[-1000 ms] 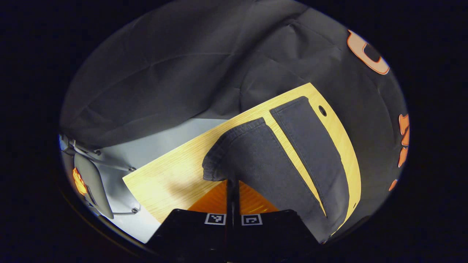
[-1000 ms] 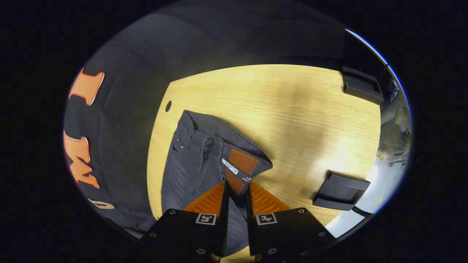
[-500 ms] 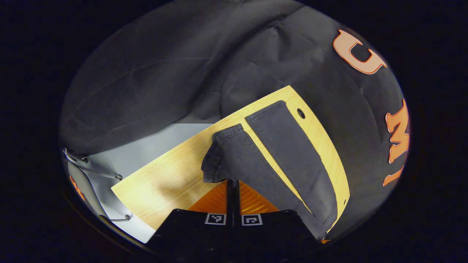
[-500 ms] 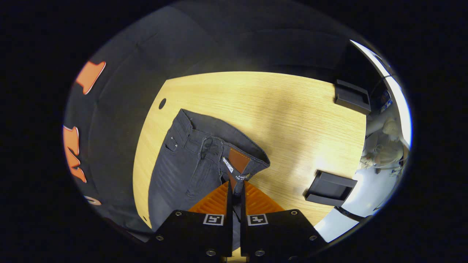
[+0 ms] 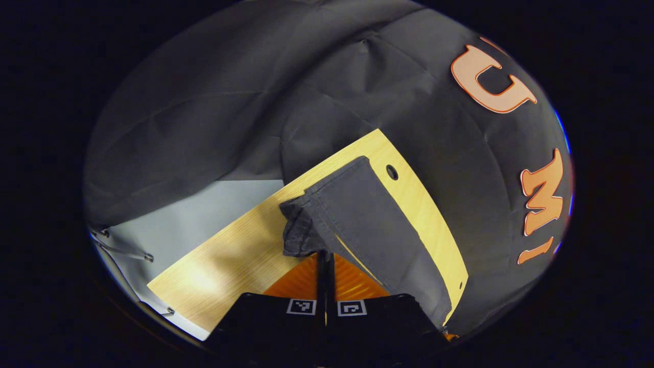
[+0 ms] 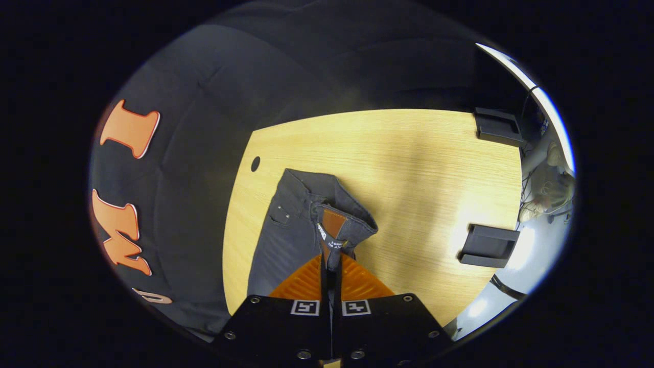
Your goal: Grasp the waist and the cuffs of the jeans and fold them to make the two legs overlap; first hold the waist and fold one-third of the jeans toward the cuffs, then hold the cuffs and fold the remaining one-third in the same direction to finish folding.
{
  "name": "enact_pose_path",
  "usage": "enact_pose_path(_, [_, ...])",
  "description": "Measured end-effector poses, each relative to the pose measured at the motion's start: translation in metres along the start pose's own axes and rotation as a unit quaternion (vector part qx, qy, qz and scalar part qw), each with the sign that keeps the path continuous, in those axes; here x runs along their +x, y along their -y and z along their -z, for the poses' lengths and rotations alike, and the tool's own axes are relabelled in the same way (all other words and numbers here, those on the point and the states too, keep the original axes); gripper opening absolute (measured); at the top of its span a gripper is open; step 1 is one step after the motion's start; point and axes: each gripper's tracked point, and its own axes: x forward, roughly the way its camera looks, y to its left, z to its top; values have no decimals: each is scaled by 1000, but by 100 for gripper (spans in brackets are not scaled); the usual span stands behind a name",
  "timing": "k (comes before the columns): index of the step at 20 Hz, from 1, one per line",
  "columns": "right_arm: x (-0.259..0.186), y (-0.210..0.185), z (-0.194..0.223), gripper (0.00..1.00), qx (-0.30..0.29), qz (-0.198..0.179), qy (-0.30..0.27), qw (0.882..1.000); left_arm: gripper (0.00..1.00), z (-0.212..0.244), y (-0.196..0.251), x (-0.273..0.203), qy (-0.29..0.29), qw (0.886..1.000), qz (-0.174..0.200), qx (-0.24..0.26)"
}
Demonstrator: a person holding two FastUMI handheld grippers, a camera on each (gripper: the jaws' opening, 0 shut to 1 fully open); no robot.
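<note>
On the pale wooden table [image 6: 409, 153] lie the dark grey jeans [image 5: 368, 225]. My left gripper [image 5: 325, 255] clenches the cuff, my right gripper [image 6: 332, 263] the waist; I should lay both edges evenly.

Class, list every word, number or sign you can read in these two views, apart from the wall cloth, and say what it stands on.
White label inside the jeans waist: print too small to read.
Brown patch beside it: no readable text.
Square markers on the right gripper and left gripper: patterns, no words.
</note>
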Motion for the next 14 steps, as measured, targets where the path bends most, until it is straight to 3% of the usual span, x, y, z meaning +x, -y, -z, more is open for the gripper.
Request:
enact_pose_path(6, [-10, -21, -17, 1, 6, -5, 0, 1000, 1, -40, 36, 13, 17, 999, 15, 32])
enact_pose_path(14, [31, -66, -39, 1, 2, -22, -47, 999, 1, -86, 85, 58, 49, 995, -27, 82])
